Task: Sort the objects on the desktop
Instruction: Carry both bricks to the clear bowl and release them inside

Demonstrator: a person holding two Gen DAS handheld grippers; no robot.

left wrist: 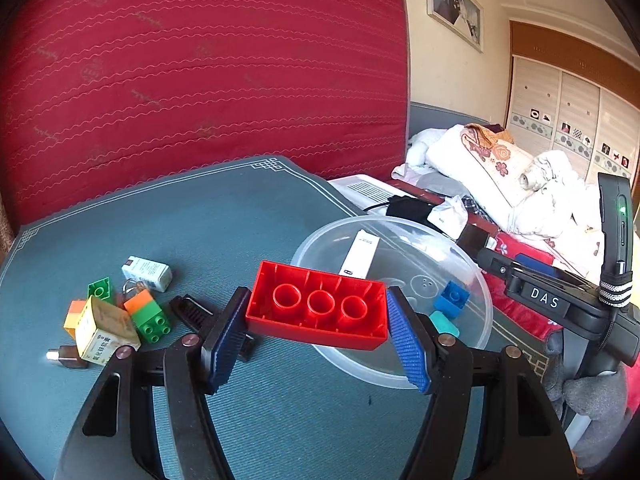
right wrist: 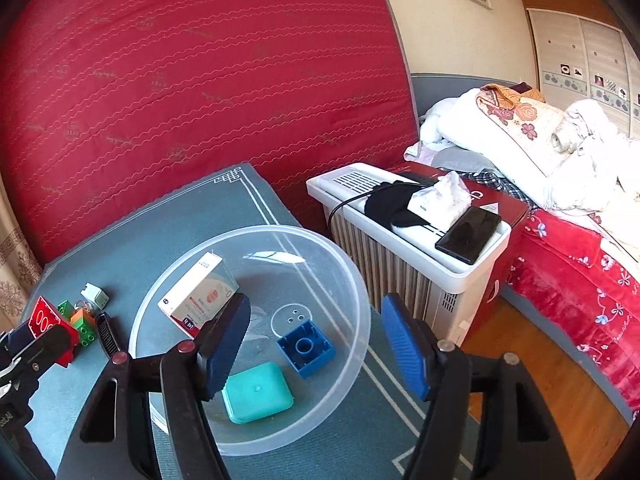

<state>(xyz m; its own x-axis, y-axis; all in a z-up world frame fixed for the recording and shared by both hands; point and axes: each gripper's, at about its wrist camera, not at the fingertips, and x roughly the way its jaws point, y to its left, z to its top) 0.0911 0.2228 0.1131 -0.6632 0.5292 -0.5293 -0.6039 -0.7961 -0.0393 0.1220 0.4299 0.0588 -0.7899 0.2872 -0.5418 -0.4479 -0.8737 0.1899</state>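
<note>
My left gripper (left wrist: 318, 338) clamps the long red plastic building brick (left wrist: 320, 306) at the near rim of the clear plastic bowl (right wrist: 352, 280); my right gripper (right wrist: 314, 350) hangs open, empty, above it. Releasing early risks the brick glancing off the rim onto the teal mat (left wrist: 160, 216).

Ahead of me a red quilted mattress (right wrist: 200, 80) leans upright. To my right a white radiator (right wrist: 404, 248) stands on wood floor (right wrist: 540, 380), then a bed (right wrist: 580, 272) piled with bedding, cream walls, a framed photo (left wrist: 456, 8), and wardrobe doors (left wrist: 568, 116) in daylight.
</note>
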